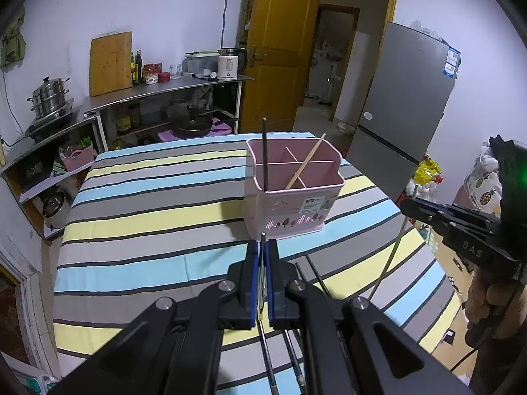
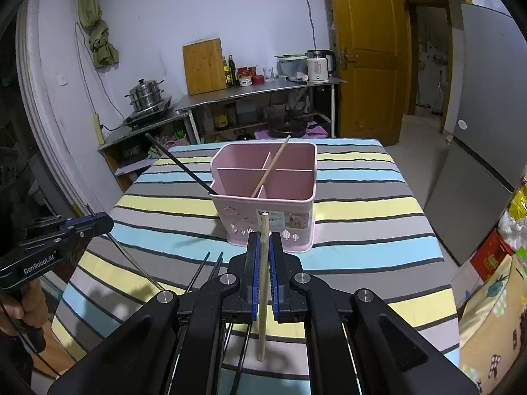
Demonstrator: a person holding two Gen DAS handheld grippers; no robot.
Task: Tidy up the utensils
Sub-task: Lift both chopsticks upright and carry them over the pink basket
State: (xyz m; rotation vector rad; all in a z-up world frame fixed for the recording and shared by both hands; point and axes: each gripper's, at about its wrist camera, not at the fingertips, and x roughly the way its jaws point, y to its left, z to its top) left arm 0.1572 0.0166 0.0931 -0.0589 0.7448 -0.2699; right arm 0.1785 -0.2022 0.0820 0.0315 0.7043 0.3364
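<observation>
Left gripper (image 1: 262, 256): jaws clamped on a thin grey metal chopstick (image 1: 263, 283) that runs upright between the blue pads, its tip just above the jaw tips, its lower end hanging below the gripper.
Left gripper, seen from the right wrist view: at the far left edge, held in a hand (image 2: 19, 309), the metal chopstick slanting down from it towards the cloth.
Pink holder (image 1: 290, 194): stands on the striped worktop (image 1: 148, 217), ahead of both grippers, slightly right of the left jaws and straight beyond the right jaws; four compartments.
Black chopstick in holder (image 1: 264, 154): one, in the near-left compartment, leaning out over the left rim.
Wooden chopstick in holder (image 1: 306, 161): one, slanting across the middle dividers, top towards the far right.
Loose dark chopsticks on the worktop (image 2: 201, 271): at least two, lying on the cloth near the jaws; the exact count is hidden by the grippers.
Right gripper (image 2: 263, 250): jaws clamped on one pale wooden chopstick (image 2: 263, 283), upright between the blue pads, its top in front of the holder's near wall, not touching it as far as can be told.
Right gripper, seen from the left wrist view: at the right edge, held in a hand (image 1: 487, 299).
</observation>
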